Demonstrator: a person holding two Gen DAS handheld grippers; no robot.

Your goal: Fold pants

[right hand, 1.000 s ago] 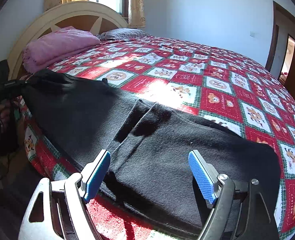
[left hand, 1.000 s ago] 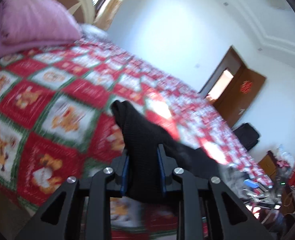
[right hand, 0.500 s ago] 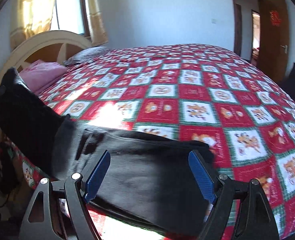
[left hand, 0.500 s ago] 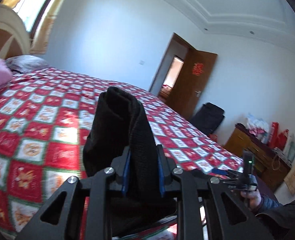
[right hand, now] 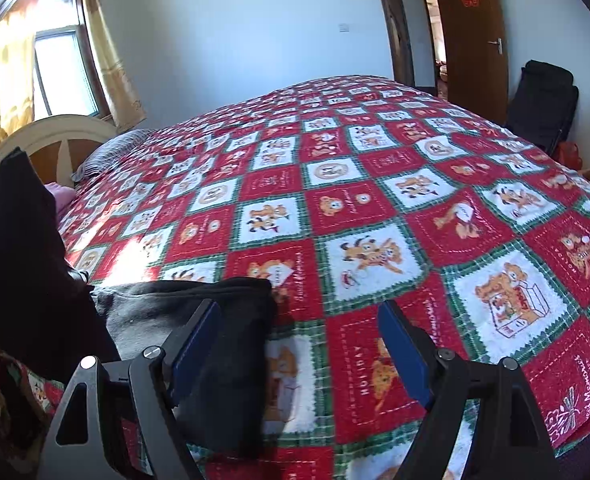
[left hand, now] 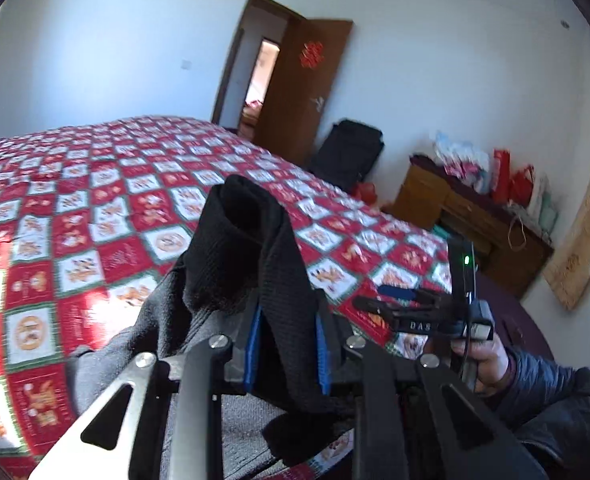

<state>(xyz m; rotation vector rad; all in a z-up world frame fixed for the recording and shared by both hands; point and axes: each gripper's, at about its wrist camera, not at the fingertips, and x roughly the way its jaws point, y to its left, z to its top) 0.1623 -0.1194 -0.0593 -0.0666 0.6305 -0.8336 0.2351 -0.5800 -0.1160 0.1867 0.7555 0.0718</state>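
Note:
The black pants point(left hand: 239, 248) are pinched in my left gripper point(left hand: 287, 344), whose blue pads are shut on a raised fold of the fabric above the bed's near edge. The rest of the pants point(right hand: 199, 320) lies on the red patterned bedspread point(right hand: 375, 200), with a lifted part hanging at the far left of the right wrist view. My right gripper point(right hand: 299, 344) is open and empty, low over the bed edge, with its left finger point(right hand: 195, 336) over the pants' end. The right gripper also shows in the left wrist view point(left hand: 411, 308).
A cream headboard point(right hand: 55, 136) and pink pillow point(right hand: 61, 194) lie at the bed's head. A brown door point(left hand: 303, 92), a black bag point(left hand: 351, 152) and a wooden dresser point(left hand: 467, 216) with bags stand beyond the bed's foot.
My left gripper has swung with the pants fold from the headboard side toward the foot of the bed. The right gripper has stayed open and shifted right, off most of the fabric.

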